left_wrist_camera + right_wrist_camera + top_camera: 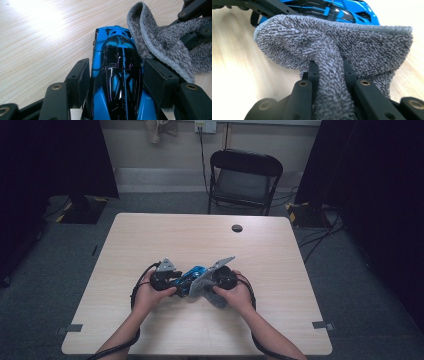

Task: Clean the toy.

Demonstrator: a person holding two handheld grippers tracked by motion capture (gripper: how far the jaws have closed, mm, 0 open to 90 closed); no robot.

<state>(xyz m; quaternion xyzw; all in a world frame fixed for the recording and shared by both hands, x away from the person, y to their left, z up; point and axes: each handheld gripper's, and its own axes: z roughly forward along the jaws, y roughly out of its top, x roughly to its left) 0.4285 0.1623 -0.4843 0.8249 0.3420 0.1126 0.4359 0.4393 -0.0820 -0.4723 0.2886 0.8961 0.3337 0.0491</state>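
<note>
Glossy blue-and-black toy car (117, 75) — clamped lengthwise between two black pads, nose toward bare wood. Grey terry cloth (332, 50) — bunched, pinched at its middle, draped against the car's side.

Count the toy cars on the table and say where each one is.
1. The blue and black toy car sits near the middle of the table, clamped between the left gripper's jaws, with the grey cloth held by the right gripper against its side.
</note>
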